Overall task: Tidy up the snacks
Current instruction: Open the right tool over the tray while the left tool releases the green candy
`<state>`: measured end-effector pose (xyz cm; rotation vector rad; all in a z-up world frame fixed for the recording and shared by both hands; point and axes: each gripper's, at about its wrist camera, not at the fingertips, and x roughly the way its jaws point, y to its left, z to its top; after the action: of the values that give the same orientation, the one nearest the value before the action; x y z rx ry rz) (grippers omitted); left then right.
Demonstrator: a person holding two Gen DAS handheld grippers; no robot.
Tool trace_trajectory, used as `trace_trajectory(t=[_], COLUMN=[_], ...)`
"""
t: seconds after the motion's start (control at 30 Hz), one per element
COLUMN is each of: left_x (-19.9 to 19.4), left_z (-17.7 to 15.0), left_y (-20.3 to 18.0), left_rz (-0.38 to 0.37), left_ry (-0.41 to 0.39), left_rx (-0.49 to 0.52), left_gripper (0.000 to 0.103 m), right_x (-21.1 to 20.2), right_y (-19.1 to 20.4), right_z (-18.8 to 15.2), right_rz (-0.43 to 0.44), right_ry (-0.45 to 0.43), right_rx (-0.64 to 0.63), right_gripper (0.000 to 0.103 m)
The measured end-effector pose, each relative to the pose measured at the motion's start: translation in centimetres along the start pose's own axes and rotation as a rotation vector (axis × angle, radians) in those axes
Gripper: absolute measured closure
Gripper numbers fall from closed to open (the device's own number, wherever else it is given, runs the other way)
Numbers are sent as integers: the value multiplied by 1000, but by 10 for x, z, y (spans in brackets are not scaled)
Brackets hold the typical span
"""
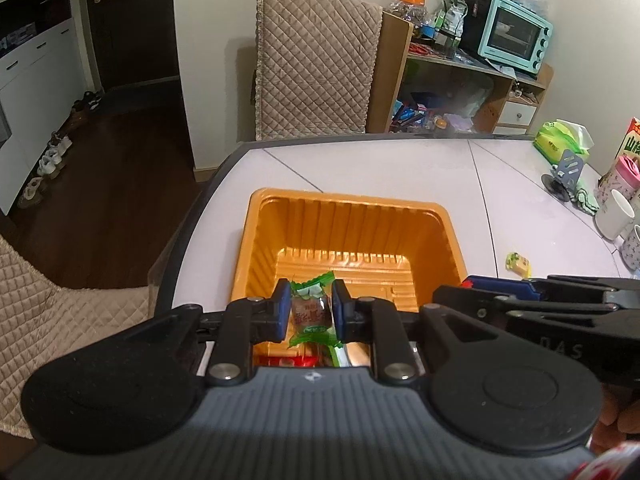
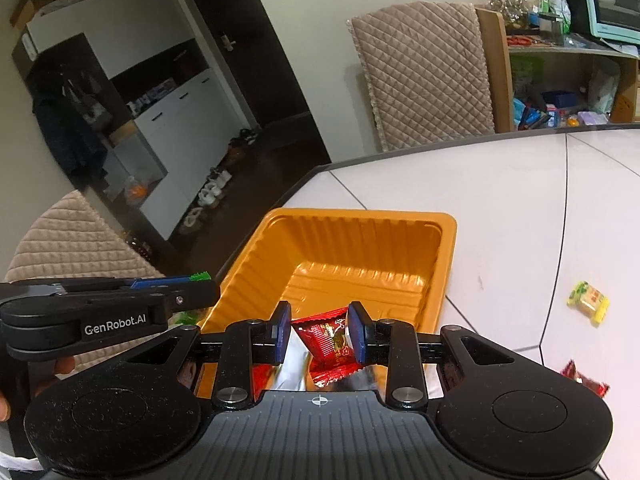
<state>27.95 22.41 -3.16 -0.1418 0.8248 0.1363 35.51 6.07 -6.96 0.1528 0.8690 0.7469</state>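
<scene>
An orange plastic tray [image 1: 344,216] [image 2: 360,224] stands on the white table. My left gripper [image 1: 311,307] is shut on a green-wrapped candy [image 1: 310,312], held over the tray's near part. In the left wrist view the right gripper's side [image 1: 540,300] shows at the right. My right gripper [image 2: 320,330] is shut on a red-wrapped snack [image 2: 330,340] above the tray's near edge. The left gripper [image 2: 120,300] crosses the left of the right wrist view. A yellow-green candy [image 1: 519,265] [image 2: 588,302] lies on the table right of the tray. A red packet [image 2: 584,380] lies nearer.
Mugs [image 1: 614,216], a pink cup, a tissue pack [image 1: 562,142] and a phone stand [image 1: 562,178] crowd the table's right side. A quilted chair [image 1: 316,68] stands behind the table, with a shelf and a teal oven [image 1: 516,34] beyond. The table edge drops to dark floor at left.
</scene>
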Motion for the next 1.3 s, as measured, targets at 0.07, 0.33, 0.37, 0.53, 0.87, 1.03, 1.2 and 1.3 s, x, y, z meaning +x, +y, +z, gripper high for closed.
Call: trace_trajectory(t=[0.07,0.33,0.37,0.53,0.87,1.03,1.2,1.3], left_x=[7,29,31,39,46,49,51,52], left_z=[4,17,17,21,22,24,25,27], left_y=[0,-2,-1,0,-1,-2,-2,-3], left_rz=[-6,-16,-16,-12,-9,-9,-10,-10], left_ry=[0,9,10,16,25,28,28,26], left_rx=[1,2,2,5,11,16,18,21], left_gripper=[84,84,84,84,84,84,84,84], right_x=[7,29,31,37,40,39,37,35], right_y=[-3,-13,-14,-18,-24,-27,-29,-30], right_z=[6,19,20,25,32,32,31,31], right_rz=[-9,-31,-33,-42,-50,-59,-67,-69], right_ry=[-1,-5,-5,-14,-20,-18,-16,-18], right_rx=[2,-7,-5,8,31,37,45,48], right_gripper=[72,72,72,71,60,59,59,59])
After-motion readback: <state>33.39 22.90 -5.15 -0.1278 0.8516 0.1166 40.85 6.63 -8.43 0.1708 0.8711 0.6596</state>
